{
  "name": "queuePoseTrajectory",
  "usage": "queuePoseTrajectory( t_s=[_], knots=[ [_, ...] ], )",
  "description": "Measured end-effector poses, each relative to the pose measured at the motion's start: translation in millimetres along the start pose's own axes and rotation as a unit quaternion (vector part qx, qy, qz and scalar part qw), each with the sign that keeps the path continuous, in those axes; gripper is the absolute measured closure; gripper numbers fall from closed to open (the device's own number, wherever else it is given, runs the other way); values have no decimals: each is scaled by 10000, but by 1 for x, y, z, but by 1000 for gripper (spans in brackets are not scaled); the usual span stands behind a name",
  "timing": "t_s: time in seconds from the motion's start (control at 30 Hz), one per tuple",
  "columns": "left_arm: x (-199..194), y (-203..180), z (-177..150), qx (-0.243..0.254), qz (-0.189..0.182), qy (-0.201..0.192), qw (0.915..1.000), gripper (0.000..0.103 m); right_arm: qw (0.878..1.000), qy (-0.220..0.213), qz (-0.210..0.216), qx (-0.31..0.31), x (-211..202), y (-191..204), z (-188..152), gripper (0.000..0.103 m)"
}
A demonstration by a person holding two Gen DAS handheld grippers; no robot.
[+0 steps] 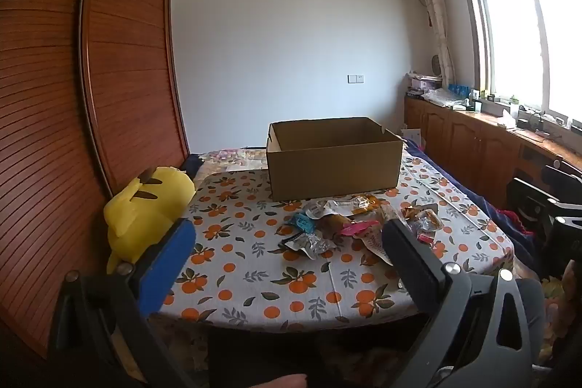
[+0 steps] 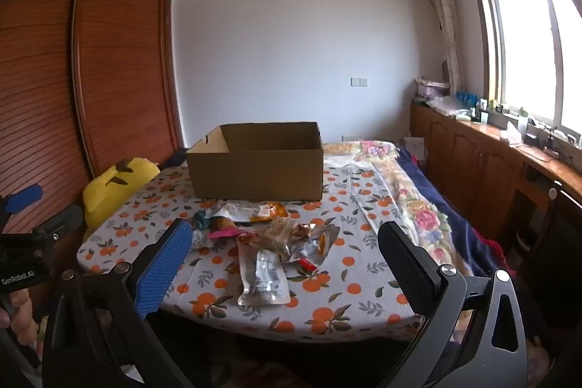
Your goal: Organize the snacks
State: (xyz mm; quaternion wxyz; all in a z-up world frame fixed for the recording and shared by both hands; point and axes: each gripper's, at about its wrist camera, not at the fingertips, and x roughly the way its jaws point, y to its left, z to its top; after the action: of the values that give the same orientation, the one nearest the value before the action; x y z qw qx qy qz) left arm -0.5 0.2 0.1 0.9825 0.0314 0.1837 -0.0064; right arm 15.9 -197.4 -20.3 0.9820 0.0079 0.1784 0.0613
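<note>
A loose heap of snack packets lies on a table with an orange-print cloth. A clear pouch lies nearest the front edge. Behind the heap stands an open, empty-looking cardboard box. My left gripper hovers open in front of the heap, nothing between its blue and black fingers. In the same way, my right gripper stands open short of the packets, and the left gripper's body shows at this view's left edge.
A yellow plush toy sits at the table's left edge by a wooden wardrobe. A bed with a floral blanket lies behind and right. Low wooden cabinets with clutter run under the window.
</note>
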Motion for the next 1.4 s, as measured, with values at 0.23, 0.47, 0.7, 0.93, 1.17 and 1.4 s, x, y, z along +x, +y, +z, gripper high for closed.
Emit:
queuePoseTrajectory(
  t_s=[0.23, 0.47, 0.7, 0.93, 1.17, 1.4],
  knots=[
    [-2, 3, 1, 7, -23, 1, 10000, 0, 10000, -20, -17, -1, -2, 0, 1, 0],
    [3, 1, 1, 40, -39, -16, 10000, 0, 10000, 5, -15, -11, 1, 0, -1, 0],
    [-4, 0, 3, 99, -14, -83, 9999, 0, 10000, -14, -14, -7, 0, 0, 0, 0],
    [-5, 0, 5, 102, 4, -100, 9999, 0, 10000, -14, -10, -10, -1, -1, 0, 0],
    [-6, 0, 6, 96, 7, -110, 9999, 0, 10000, -25, -26, -14, -1, 0, 0, 0],
    [-7, 0, 8, 81, 13, -124, 9999, 0, 10000, -29, -24, -10, -1, 1, -1, 0]
  ],
)
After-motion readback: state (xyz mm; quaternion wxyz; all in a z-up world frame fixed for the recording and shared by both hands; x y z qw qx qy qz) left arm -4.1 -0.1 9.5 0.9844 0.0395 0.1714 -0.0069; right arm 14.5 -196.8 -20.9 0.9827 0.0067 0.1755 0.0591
